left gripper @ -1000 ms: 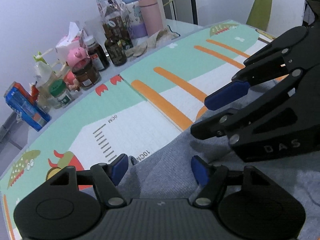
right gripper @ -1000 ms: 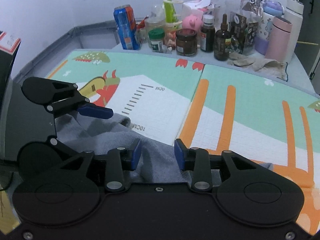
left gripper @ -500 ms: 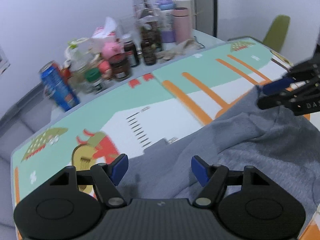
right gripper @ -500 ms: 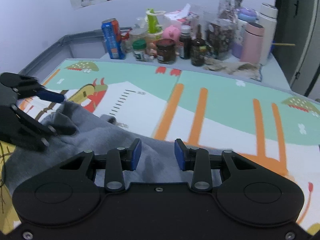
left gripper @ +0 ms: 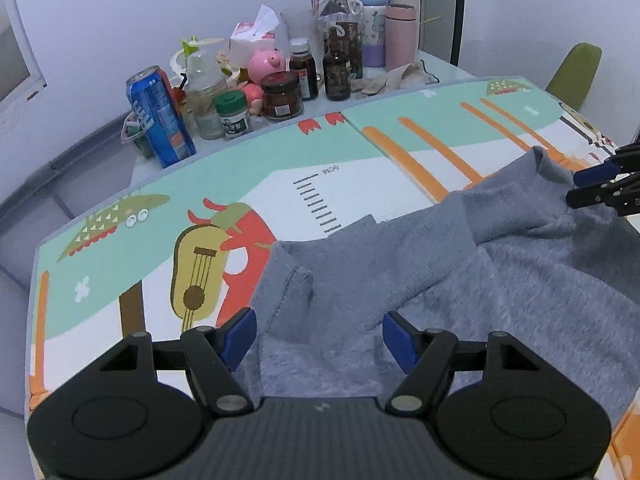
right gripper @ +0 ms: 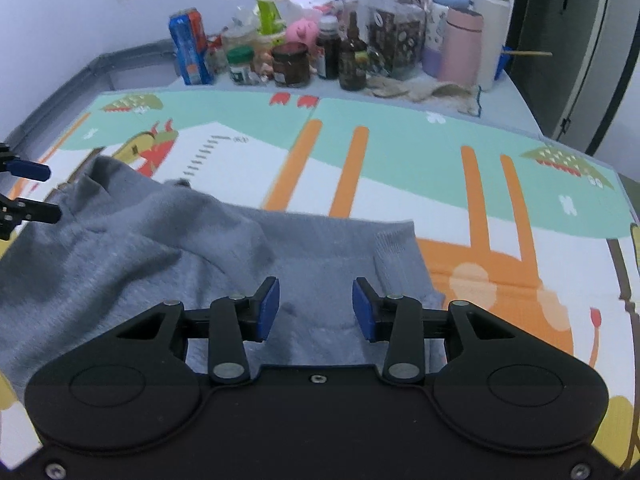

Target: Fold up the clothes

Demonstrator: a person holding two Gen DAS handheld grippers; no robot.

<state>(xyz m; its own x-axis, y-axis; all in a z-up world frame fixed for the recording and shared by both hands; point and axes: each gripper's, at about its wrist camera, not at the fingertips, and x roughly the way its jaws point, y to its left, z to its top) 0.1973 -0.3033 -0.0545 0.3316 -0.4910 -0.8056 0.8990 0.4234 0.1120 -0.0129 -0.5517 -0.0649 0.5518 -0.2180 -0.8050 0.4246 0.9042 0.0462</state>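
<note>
Grey garment (left gripper: pixel 460 280) lies rumpled on the mat (left gripper: pixel 280 184) on the desk; left gripper (left gripper: pixel 316 334) fingers stand apart, right gripper (right gripper: pixel 316 308) fingers are opening, nothing clamped, so bunched cuffs risk a crooked fold.

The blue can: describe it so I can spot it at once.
Look past the far edge of the play mat to the row of bottles and jars along the wall. The blue can stands at the row's left end, tall, blue with white lettering and an orange patch, leaning slightly.
</note>
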